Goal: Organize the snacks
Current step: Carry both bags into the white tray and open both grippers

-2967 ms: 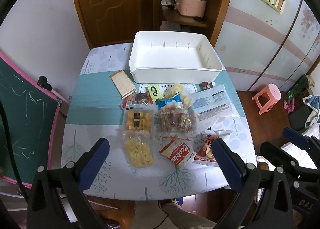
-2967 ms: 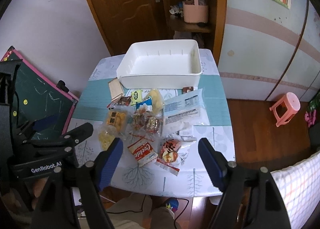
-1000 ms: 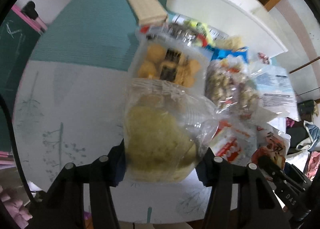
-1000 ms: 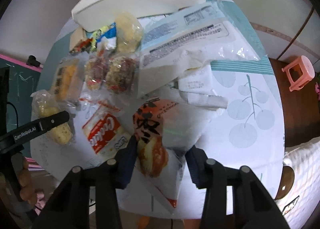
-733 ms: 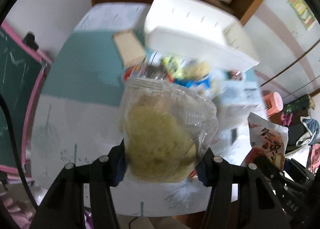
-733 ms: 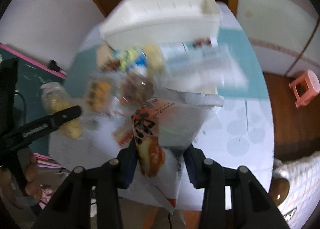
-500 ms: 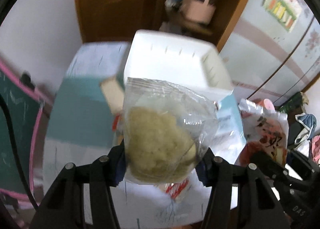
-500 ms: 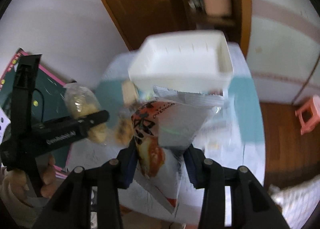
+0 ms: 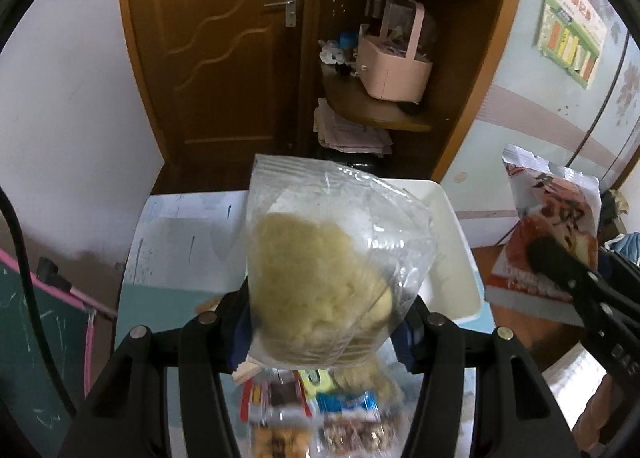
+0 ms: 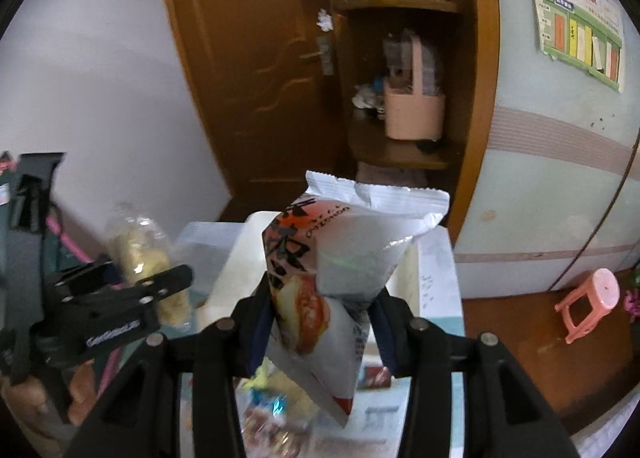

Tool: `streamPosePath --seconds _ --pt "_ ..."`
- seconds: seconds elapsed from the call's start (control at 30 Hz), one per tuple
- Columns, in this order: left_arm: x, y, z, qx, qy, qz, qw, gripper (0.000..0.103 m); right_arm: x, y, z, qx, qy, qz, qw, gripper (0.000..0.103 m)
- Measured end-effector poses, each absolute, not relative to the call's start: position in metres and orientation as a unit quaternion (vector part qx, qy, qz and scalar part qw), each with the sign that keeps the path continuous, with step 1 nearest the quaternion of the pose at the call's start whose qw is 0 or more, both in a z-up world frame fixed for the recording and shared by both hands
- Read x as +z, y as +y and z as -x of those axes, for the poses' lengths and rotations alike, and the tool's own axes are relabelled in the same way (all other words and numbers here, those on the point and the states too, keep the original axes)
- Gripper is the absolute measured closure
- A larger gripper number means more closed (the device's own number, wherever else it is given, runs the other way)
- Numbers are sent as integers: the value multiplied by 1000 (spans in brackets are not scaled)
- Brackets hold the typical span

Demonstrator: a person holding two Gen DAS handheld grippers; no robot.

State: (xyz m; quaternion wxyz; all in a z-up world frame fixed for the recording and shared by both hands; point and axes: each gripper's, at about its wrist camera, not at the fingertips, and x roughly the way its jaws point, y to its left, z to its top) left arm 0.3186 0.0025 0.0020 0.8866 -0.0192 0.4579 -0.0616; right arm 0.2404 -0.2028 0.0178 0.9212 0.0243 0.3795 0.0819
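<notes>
My left gripper (image 9: pixel 324 332) is shut on a clear bag of yellow puffed snacks (image 9: pixel 320 274) and holds it in the air in front of the white bin (image 9: pixel 452 258). My right gripper (image 10: pixel 324 322) is shut on a white and orange snack packet (image 10: pixel 336 270), also lifted before the white bin (image 10: pixel 404 274). The packet shows at the right in the left wrist view (image 9: pixel 548 234). The clear bag shows at the left in the right wrist view (image 10: pixel 144 254). Several snack packs (image 9: pixel 320 414) lie on the table below.
The bin stands at the table's far end by a brown door (image 9: pixel 224 58) and a corner shelf with a pink basket (image 9: pixel 394 66). A green chalkboard (image 9: pixel 44 342) leans at the left. A pink stool (image 10: pixel 592 302) stands on the floor at the right.
Both grippers closed on their snacks on the table, then lifted them up and tilted toward the bin. The table pile has dropped low in both views.
</notes>
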Motion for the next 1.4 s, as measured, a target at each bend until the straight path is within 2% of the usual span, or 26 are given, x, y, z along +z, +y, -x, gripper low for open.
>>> streamPosePath --seconds 0.13,0.47,0.5,0.57,0.63,0.67,0.7,0.77,0.8,0.83,1.4 --pt "-18 -1 -351 -60 473 22 879 48 -9 -209 -279 55 409 -18 911 58" --pt "-79 -11 -360 -61 514 18 855 47 -75 -206 -319 41 483 -38 874 56" --pt "-85 -11 -360 -60 521 15 852 44 -82 -205 -324 41 493 -42 868 56" --pt "-94 -12 -365 -60 530 12 846 20 -89 -201 -323 41 501 -45 864 56" --pt "-99 -10 -369 -58 533 15 844 10 -96 -201 -326 39 510 -50 858 56" --pt "-101 -9 -370 -58 536 18 842 8 -100 -201 -326 40 515 -55 854 56" --pt "-104 -7 -366 -57 542 22 838 8 -104 -202 -326 44 520 -62 851 55" --pt "-110 -6 -368 -49 562 18 826 8 -109 -204 -328 47 522 -74 848 47" --pt "-113 -6 -369 -44 569 10 821 8 -109 -203 -327 46 520 -73 850 33" --pt "-115 -6 -371 -41 571 1 820 8 -108 -202 -325 46 514 -70 854 25" --pt "-69 -10 -325 -46 512 11 858 8 -70 -214 -285 44 482 -87 871 23"
